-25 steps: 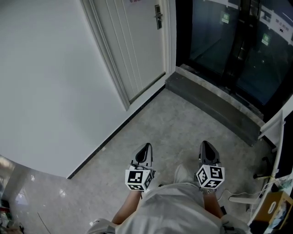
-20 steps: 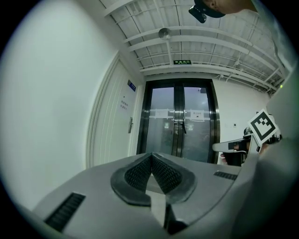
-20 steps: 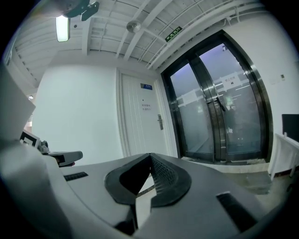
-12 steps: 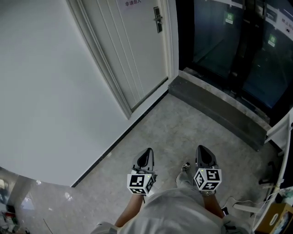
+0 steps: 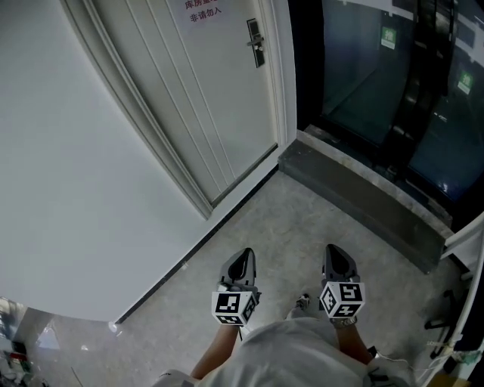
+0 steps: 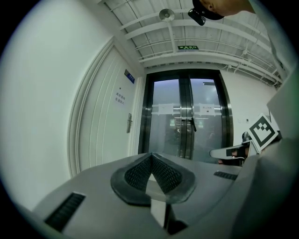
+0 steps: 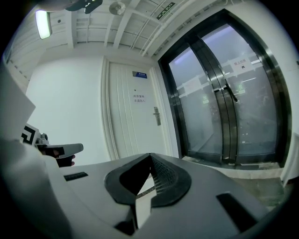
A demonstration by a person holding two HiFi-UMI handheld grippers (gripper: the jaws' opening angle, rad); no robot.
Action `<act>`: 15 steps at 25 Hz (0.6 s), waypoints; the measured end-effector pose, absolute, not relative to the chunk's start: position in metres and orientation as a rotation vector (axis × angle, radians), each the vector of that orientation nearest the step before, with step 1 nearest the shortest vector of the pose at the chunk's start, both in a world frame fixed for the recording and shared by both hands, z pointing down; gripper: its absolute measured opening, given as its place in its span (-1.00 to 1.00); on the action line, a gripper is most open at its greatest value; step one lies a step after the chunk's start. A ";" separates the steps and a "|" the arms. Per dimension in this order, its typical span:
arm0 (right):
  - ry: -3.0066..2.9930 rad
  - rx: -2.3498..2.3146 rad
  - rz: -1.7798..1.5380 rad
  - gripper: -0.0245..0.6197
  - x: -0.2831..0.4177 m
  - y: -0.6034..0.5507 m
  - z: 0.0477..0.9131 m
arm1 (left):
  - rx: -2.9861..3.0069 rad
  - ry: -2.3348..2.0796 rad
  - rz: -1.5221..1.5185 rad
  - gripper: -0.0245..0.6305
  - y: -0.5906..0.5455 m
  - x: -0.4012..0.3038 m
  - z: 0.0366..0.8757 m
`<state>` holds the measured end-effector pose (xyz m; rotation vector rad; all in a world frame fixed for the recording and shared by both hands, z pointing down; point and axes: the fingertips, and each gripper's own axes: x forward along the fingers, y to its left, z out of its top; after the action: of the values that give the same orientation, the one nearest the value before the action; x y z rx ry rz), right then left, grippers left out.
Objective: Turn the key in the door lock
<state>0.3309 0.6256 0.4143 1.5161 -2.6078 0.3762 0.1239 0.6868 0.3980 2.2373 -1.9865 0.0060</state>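
A white door (image 5: 204,98) stands shut ahead on the left, with a metal handle and lock plate (image 5: 255,43) near its right edge. That lock plate (image 6: 129,123) is small and distant in the left gripper view, and the lock plate (image 7: 157,116) is no nearer in the right gripper view. No key can be made out at this distance. My left gripper (image 5: 242,259) and right gripper (image 5: 337,255) are held side by side over the floor, well short of the door. Both are shut with nothing between the pads.
Dark glass double doors (image 5: 393,75) fill the right, behind a raised grey stone step (image 5: 355,189). A plain white wall (image 5: 68,189) runs along the left. A sign with red print (image 5: 203,9) is on the white door. A black stand's foot (image 5: 442,321) shows at far right.
The whole view has moved forward: the door and its lock have come closer and lower in the head view. Both grippers keep their side-by-side pose and stay shut.
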 end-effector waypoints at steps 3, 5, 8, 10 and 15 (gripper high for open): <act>-2.617 1.505 0.363 -0.92 0.335 0.583 0.410 | 2.214 -1.990 0.003 -0.90 0.646 0.128 0.402; -2.616 1.483 0.366 -0.92 0.337 0.561 0.412 | 2.197 -1.997 0.001 -0.90 0.624 0.131 0.404; -2.620 1.444 0.372 -0.92 0.344 0.533 0.416 | 2.183 -2.019 -0.011 -0.90 0.598 0.140 0.400; -2.621 1.438 0.377 -0.92 0.348 0.513 0.416 | 2.185 -2.030 -0.017 -0.90 0.585 0.147 0.398; -2.630 1.406 0.410 -0.92 0.338 0.490 0.425 | 2.130 -2.059 -0.009 -0.90 0.573 0.140 0.408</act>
<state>0.3381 0.4904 0.4255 1.4062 -2.6299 0.4103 0.1400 0.5727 0.4079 2.1296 -2.0586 -0.0088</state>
